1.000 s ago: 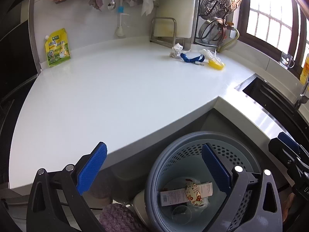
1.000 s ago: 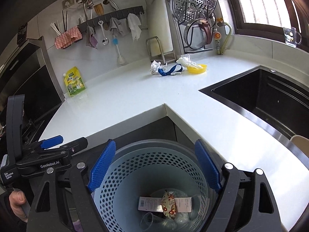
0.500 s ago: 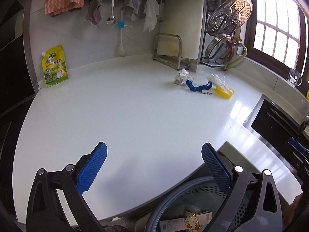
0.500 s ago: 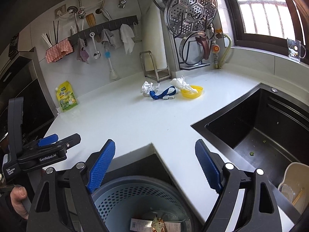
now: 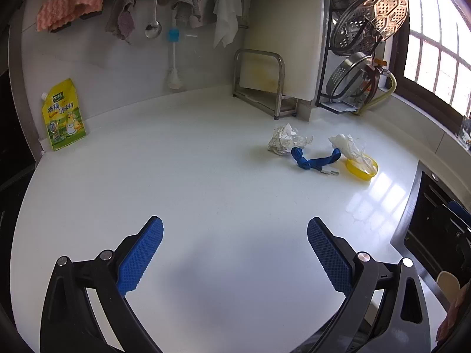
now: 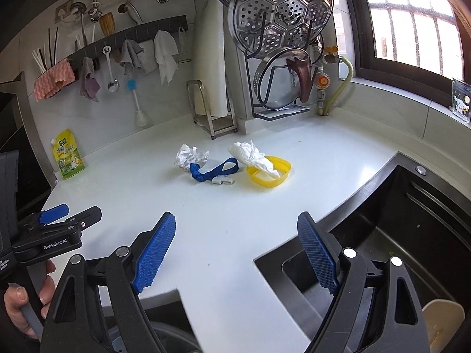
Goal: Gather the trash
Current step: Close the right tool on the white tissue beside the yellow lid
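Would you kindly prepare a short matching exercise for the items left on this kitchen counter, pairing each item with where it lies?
Things:
1. crumpled paper wrapper
2. blue lanyard
3. yellow lid
4. yellow pouch

Places:
A. leaning against the back wall at the counter's far left
B. under one end of the white crumpled tissue
C. between the wrapper and the lid, with a grey clip at its near side
D. leftmost of the small cluster, in front of the metal board rack

Pairs: 1-D, 2-C, 3-B, 4-A
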Action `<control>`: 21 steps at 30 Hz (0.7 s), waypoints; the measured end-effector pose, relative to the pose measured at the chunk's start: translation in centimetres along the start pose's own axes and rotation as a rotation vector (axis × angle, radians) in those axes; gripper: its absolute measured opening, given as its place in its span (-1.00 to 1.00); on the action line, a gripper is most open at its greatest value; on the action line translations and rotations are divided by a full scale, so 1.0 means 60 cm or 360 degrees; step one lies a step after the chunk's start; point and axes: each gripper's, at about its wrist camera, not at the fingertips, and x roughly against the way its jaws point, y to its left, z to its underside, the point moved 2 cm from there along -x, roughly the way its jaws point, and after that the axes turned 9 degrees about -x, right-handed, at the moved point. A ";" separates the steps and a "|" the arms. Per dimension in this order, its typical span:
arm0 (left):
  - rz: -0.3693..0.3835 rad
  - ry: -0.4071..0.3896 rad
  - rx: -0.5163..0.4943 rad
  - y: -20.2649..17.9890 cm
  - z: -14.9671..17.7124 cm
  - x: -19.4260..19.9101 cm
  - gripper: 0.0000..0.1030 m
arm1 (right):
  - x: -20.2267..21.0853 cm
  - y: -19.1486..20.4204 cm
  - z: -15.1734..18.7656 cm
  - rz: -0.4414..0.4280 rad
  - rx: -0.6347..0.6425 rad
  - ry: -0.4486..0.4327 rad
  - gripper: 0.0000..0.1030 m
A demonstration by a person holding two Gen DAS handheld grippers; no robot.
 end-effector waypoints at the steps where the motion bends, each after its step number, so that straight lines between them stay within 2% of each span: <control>1: -0.0010 -0.0003 -0.0001 -0.002 -0.009 -0.009 0.88 | -0.012 -0.002 -0.008 0.0002 0.0002 0.0002 0.57; 8: -0.0058 -0.0051 -0.0016 -0.007 -0.070 -0.068 0.88 | -0.102 -0.008 -0.060 0.0021 0.0001 0.0037 0.57; 12: -0.0047 -0.0029 0.0010 -0.008 -0.101 -0.111 0.88 | -0.157 -0.007 -0.086 0.0031 -0.0015 0.0066 0.57; 21: -0.0113 -0.0008 0.0037 -0.015 -0.146 -0.190 0.88 | -0.257 -0.019 -0.125 0.0098 -0.0056 0.0113 0.57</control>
